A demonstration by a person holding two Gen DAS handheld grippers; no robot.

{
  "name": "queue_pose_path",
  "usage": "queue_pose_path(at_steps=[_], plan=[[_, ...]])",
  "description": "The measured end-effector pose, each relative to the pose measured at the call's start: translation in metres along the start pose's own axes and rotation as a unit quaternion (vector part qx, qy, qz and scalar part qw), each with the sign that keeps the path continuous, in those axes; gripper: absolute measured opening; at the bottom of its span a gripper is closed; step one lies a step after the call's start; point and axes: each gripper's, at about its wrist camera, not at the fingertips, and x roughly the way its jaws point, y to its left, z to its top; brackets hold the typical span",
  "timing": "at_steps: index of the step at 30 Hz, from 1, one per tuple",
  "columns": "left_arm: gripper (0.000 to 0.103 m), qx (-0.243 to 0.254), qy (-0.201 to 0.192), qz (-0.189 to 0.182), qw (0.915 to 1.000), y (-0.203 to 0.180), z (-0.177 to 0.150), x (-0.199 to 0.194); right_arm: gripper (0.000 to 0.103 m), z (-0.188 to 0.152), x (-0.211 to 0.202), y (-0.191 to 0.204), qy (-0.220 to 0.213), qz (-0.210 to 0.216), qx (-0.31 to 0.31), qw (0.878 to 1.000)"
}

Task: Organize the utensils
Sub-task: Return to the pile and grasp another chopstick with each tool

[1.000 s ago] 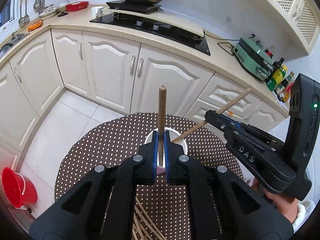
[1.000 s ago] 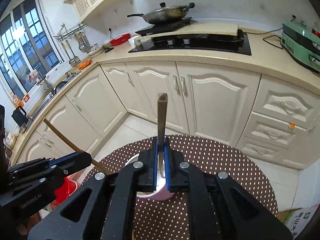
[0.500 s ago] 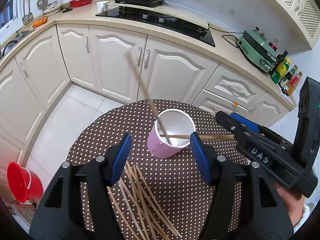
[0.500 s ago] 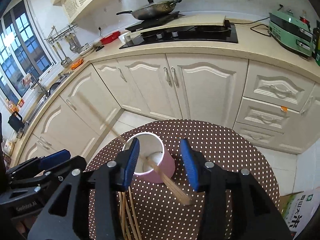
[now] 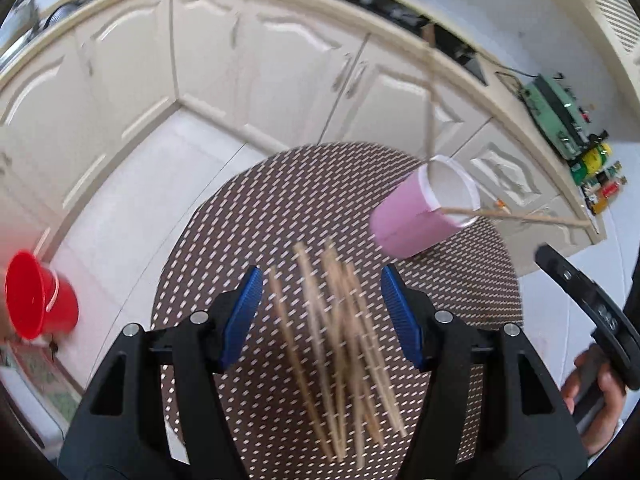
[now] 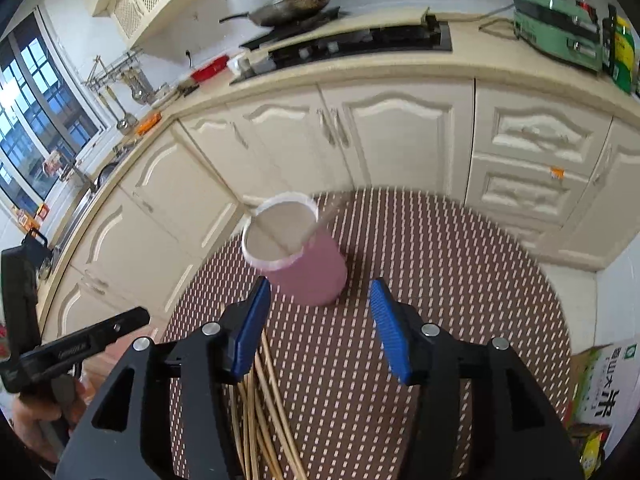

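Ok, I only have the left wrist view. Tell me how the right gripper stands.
Observer: The right gripper is open and empty, its jaws spread just short of the pink cup.
Operator: Say what lies under it.
Observer: Loose chopsticks lie on the dotted mat, passing beneath one finger.
Operator: Name anything on the floor beyond the table.
Observer: A printed cardboard box stands there.

The left gripper [image 5: 322, 312] is spread wide over loose chopsticks [image 5: 340, 344]; the pink cup [image 5: 424, 216] holding two chopsticks sits ahead, to its right.
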Motion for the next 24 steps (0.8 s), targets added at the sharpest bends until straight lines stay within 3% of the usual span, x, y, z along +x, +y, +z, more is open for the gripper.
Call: queue_pose_path(at_steps=[8,14,24], plan=[[0.06,-0.012,0.066,0.019,0.9976,0.015,-0.026,0.044,0.049,-0.043,0.05,0.028,0.085,0.011,-0.051,0.995],[0.053,-0.016,0.103,0.029,0.9941,0.021,-0.034,0.078,0.049,-0.057,0.089,0.047,0.138,0.005,-0.093,0.986],[0.051,-0.017,0.117,0.056,0.9915,0.033,-0.034,0.104,0.03,-0.055,0.14,0.066,0.203,0.008,-0.139,0.969]])
